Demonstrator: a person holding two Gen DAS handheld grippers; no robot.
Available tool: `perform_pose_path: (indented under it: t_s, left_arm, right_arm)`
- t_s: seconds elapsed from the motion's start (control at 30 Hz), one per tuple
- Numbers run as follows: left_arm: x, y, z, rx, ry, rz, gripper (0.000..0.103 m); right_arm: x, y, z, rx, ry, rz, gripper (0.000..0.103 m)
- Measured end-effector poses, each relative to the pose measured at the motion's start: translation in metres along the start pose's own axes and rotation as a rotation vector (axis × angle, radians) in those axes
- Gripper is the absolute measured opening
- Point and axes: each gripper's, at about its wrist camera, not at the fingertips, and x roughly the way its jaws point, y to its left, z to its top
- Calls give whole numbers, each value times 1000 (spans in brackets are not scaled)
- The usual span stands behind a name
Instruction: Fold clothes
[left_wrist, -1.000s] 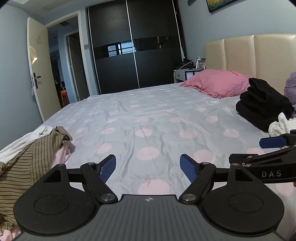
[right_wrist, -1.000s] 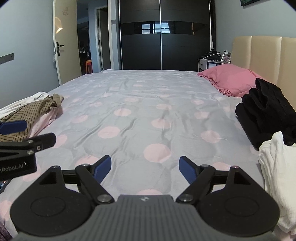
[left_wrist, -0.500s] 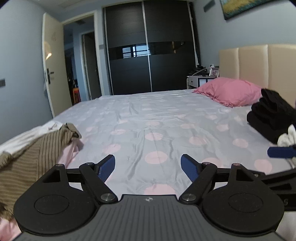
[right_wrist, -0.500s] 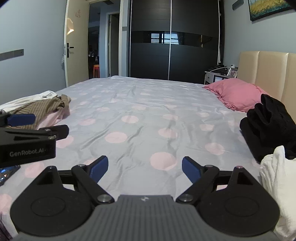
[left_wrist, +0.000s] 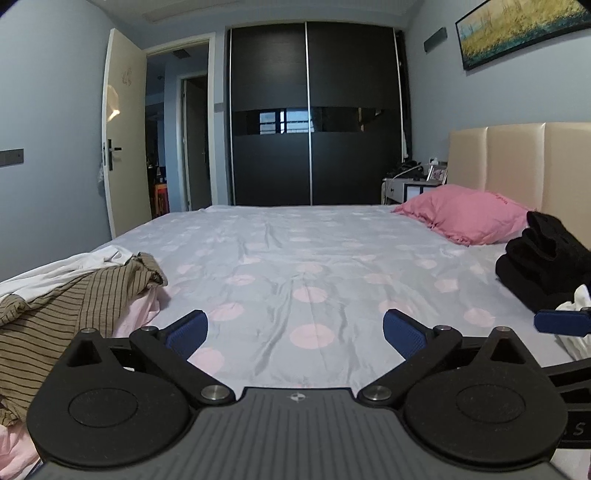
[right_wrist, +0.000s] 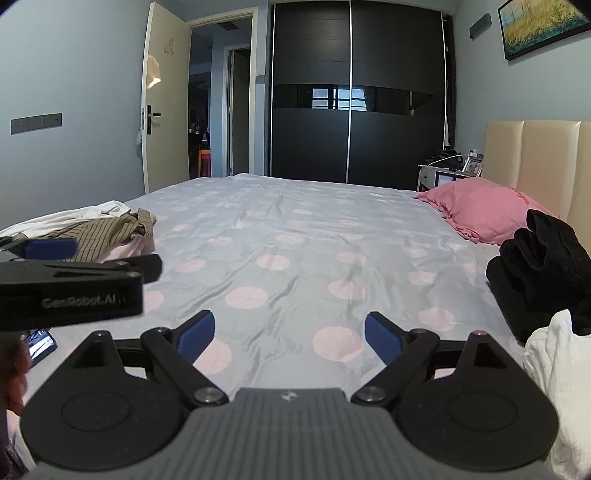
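Your left gripper (left_wrist: 295, 332) hovers over the bed (left_wrist: 295, 258), its blue-padded jaws opening wide with nothing but polka-dot bedsheet between them. Your right gripper (right_wrist: 290, 334) hangs alongside, jaws spread wide and likewise empty.

The clothes wait in two groups. To your left, at the bed's near edge, a brown striped shirt (left_wrist: 74, 306) lies crumpled in a loose heap, collar bunched, atop a pale pink garment (left_wrist: 136, 314) and beside a rumpled white one (left_wrist: 85, 264). To your right, near the pink pillow (left_wrist: 469, 218) and the beige headboard (left_wrist: 517, 162), a stack of black clothes (right_wrist: 539, 258) sits folded, with a white garment (right_wrist: 565, 387) bunched just in front of it.

A phone (right_wrist: 38, 341) rests screen-up on the sheet below your left gripper in the right wrist view.
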Motion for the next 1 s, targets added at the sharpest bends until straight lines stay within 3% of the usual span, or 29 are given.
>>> perform_pose_path:
  t_s: [0.43, 1.0]
  left_arm:
    - [-2, -3, 3, -15, 11, -36, 103]
    - [2, -6, 0, -10, 68, -12, 103]
  right_arm:
    - [-5, 4, 1, -11, -11, 28, 91]
    - [-1, 3, 2, -10, -3, 33, 91]
